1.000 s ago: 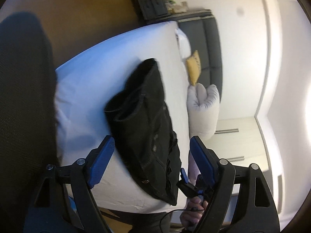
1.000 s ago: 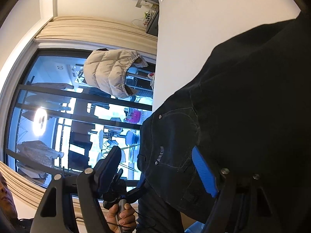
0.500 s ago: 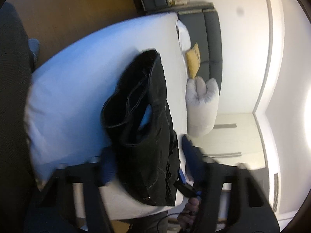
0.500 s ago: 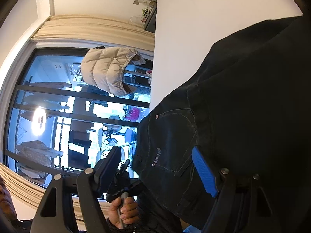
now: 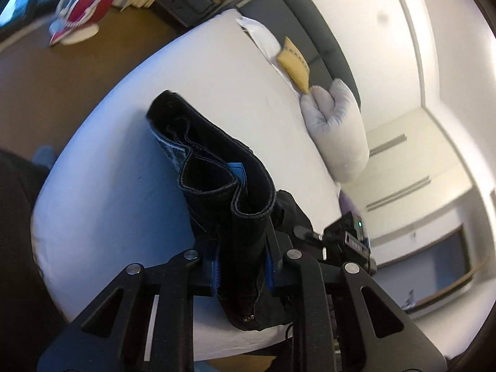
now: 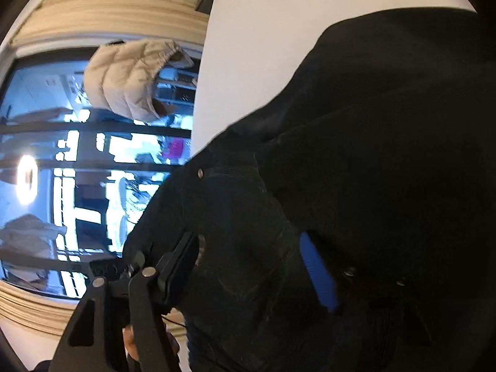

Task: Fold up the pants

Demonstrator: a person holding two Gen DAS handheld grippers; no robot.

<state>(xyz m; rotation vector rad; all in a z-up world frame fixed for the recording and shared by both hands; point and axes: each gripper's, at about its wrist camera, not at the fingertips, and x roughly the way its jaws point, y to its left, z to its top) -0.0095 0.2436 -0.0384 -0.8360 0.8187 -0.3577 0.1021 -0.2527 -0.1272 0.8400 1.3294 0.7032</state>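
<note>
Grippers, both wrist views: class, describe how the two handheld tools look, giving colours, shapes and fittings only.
The left gripper has black angular linkage arms with triangular cut-outs, round silver pivot bolts and blue finger pads. The right gripper matches: a black frame, silver bolts and a blue pad.

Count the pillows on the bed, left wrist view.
3: a white pillow at the far end by the headboard, a yellow cushion next to it, a grey pillow nearer the camera. Others may be hidden.

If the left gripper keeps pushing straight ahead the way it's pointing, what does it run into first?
Nothing new: the left gripper is shut on the black pants, whose bunched folds fill the line ahead. Beyond them probably the white bed, though depth is unclear.
</note>
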